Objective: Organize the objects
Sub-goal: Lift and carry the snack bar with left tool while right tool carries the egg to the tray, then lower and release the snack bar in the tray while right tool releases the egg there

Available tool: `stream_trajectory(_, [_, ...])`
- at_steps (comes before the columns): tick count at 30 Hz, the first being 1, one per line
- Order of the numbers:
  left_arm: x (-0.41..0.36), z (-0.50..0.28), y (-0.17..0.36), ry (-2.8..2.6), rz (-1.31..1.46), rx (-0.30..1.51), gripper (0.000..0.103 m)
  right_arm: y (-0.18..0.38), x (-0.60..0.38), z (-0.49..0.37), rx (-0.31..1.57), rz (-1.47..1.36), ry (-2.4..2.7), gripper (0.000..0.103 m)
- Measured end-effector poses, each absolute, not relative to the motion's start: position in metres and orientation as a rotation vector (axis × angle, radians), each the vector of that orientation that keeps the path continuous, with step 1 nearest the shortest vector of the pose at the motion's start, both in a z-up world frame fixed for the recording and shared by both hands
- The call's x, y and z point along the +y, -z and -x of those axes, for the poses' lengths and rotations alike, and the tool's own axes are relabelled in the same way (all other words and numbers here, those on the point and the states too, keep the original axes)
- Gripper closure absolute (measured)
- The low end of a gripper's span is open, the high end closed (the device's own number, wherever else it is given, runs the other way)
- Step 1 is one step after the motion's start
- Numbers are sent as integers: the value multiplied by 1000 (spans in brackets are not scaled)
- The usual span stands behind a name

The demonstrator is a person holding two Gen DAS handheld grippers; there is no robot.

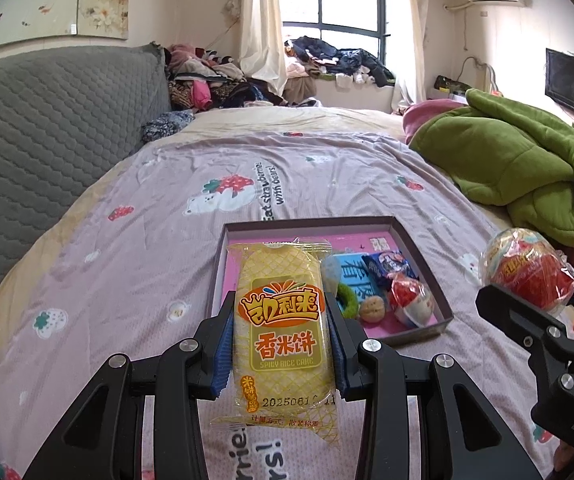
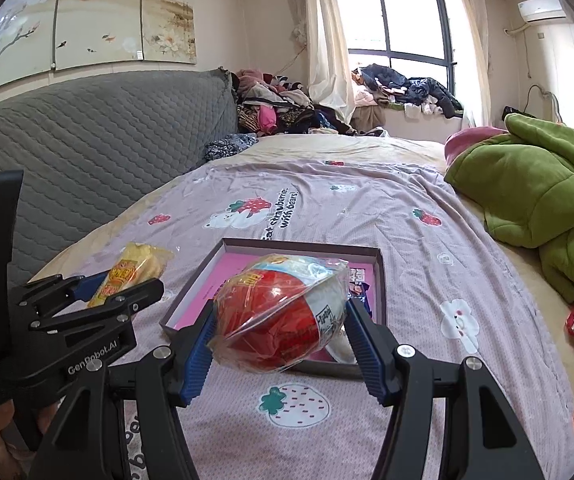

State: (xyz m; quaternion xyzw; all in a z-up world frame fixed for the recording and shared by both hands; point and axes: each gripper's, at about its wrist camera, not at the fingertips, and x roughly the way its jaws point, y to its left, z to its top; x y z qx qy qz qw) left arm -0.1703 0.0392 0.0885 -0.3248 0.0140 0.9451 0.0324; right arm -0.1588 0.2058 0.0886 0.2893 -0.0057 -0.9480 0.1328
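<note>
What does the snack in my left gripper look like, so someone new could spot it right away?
On the bed's strawberry-print sheet, just in front of the shallow pink-lined box, the left gripper clamps a flat yellow rice cake packet. It is long and rectangular, with an orange logo and "Spicy Rice Cake" printed on it, unlike the round red and white egg-shaped treat in the right gripper.

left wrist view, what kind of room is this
A lived-in bedroom: a bed with a strawberry-print sheet, a grey padded headboard, and clothes piled by the curtained window.
</note>
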Motion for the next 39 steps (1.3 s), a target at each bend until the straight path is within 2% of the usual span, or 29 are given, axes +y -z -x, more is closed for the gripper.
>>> stream_trajectory(16, [22,244,-67,-2889,1028,22,62,-76,194,220,32,-851,2773,41])
stream_trajectory(33, [11,300,10,-2821,1175,9,62,-16,164,278,141,-994,2732,41])
stream_trajectory(39, [11,306,22,-2798,1177,10,62,5,156,290,173,-1046,2717,41])
